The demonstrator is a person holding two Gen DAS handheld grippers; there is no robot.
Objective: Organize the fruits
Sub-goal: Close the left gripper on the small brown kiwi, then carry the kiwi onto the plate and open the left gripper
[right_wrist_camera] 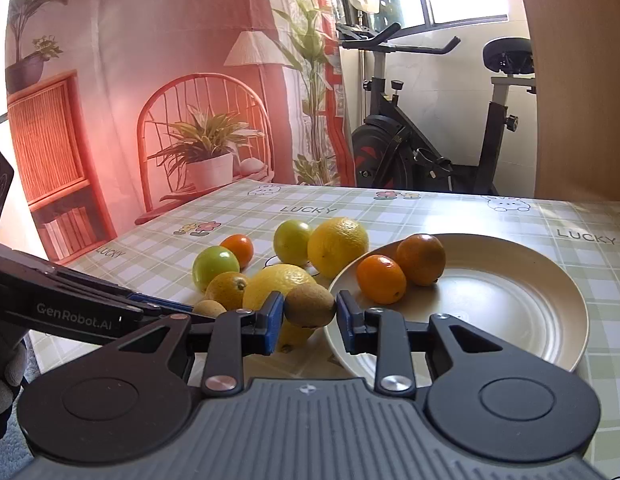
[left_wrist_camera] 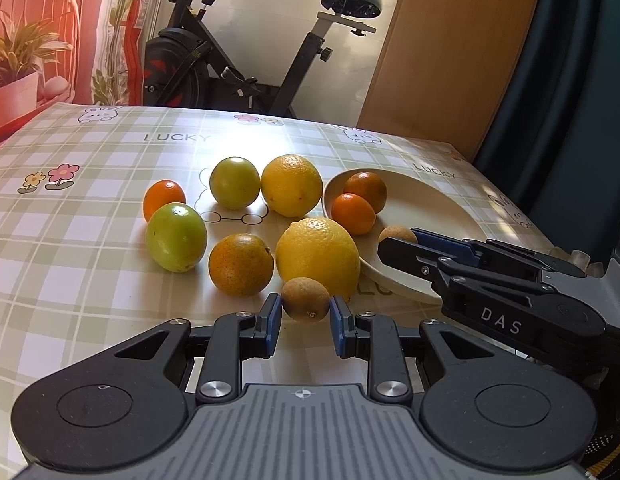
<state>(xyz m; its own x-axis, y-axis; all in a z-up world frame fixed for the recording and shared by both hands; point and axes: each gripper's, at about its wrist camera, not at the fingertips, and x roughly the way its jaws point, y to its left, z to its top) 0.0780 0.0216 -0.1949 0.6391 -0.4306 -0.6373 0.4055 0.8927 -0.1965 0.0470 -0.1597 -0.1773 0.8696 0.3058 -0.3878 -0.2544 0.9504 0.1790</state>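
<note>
Fruit sits between both claws. Our left gripper (left_wrist_camera: 305, 318) is spread around a small brown fruit (left_wrist_camera: 306, 299) on the table, pads not touching. Our right gripper (right_wrist_camera: 310, 317) pinches another brown fruit (right_wrist_camera: 310, 306) at the plate (right_wrist_camera: 509, 312) rim. We judge them light, firm, roundish; grip across the middle.

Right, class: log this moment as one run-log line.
left gripper: open around small brown fruit | right gripper: grips brown kiwi | round beige plate: two oranges
</note>
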